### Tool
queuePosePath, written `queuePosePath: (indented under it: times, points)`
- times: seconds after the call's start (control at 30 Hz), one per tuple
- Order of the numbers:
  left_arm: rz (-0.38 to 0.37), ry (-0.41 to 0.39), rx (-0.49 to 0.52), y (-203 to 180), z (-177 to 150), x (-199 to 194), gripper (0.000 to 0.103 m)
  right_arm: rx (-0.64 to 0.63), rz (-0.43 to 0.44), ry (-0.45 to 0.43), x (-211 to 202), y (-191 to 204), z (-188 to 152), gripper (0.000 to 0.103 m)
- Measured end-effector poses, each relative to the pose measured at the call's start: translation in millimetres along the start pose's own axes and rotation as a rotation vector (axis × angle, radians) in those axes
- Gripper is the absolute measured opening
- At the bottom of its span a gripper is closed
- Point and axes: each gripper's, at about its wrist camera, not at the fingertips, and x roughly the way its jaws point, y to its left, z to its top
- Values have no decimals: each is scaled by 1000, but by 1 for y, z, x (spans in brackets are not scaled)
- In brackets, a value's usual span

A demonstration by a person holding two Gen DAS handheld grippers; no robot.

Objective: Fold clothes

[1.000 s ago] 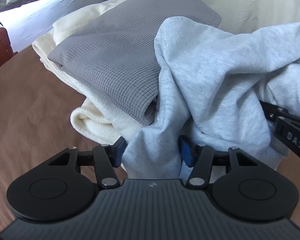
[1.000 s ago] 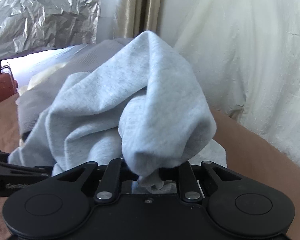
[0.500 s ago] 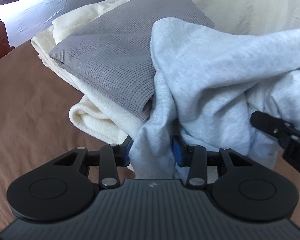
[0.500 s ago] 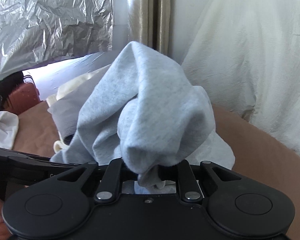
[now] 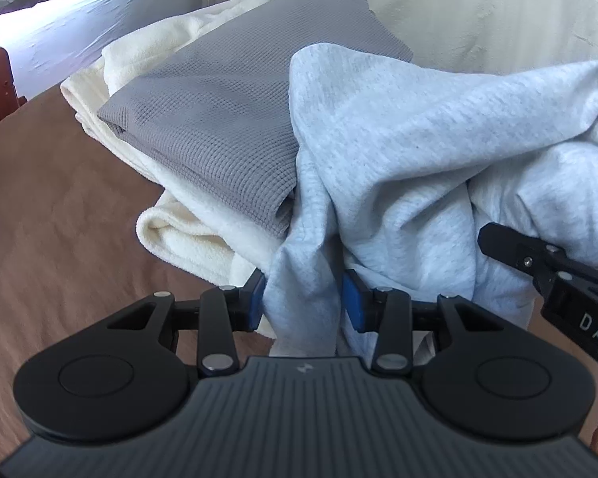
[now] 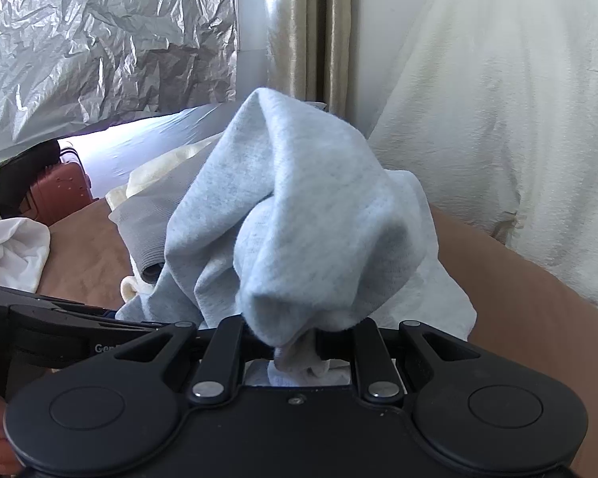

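A light grey sweatshirt (image 5: 398,151) hangs bunched between both grippers above the brown bed cover (image 5: 59,219). My left gripper (image 5: 303,302) is shut on a hanging fold of it, with the blue pads (image 5: 257,298) on either side of the cloth. My right gripper (image 6: 299,342) is shut on another bunch of the sweatshirt (image 6: 299,215), which drapes over its fingers and hides the tips. The right gripper's fingers (image 5: 538,255) show at the right edge of the left wrist view. The left gripper (image 6: 59,330) shows low on the left in the right wrist view.
A folded dark grey waffle garment (image 5: 227,119) lies on a folded cream fleece (image 5: 187,231) just left of the sweatshirt. A cream draped sheet (image 6: 498,119) rises on the right. Behind are crinkled silver foil (image 6: 99,40), a curtain (image 6: 311,32), a red-brown suitcase (image 6: 59,187) and a white cloth (image 6: 12,251).
The left jaws have narrowed onto the sweatshirt's fold. The right gripper has risen a little with its bunch, so more of the foil and curtain shows behind it.
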Motion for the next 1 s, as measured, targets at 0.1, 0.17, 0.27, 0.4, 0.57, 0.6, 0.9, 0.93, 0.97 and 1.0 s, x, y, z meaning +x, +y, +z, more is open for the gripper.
queuePosePath:
  times: [0.1, 0.17, 0.27, 0.4, 0.57, 0.6, 0.9, 0.93, 0.97, 1.0]
  points:
    - [10, -20, 60, -11, -8, -9, 39, 7, 40, 17, -5, 2, 0, 18]
    - [7, -25, 66, -15, -12, -11, 39, 44, 127, 32, -13, 1, -1, 17]
    - [-37, -38, 52, -16, -12, -18, 39, 76, 216, 36, -32, 2, -6, 16]
    - [-144, 5, 30, -12, -15, -33, 37, 109, 266, 35, -57, 4, -14, 16]
    - [-173, 36, -64, -3, -21, -38, 41, 126, 306, 9, -82, 0, -23, 14]
    - [-124, 12, -66, -2, -21, -38, 41, 111, 230, -12, -81, -3, -22, 15]
    - [-75, 54, -27, -6, -25, 18, 70, 442, 73, -48, -13, -82, -34, 86]
    - [-81, 88, -39, -9, -28, 33, 68, 511, 84, -36, 2, -91, -43, 86]
    - [-84, 113, -56, -12, -31, 45, 67, 576, 115, -16, 19, -98, -53, 86]
    - [-82, 104, -69, -16, -32, 53, 60, 622, 160, 10, 34, -101, -63, 81]
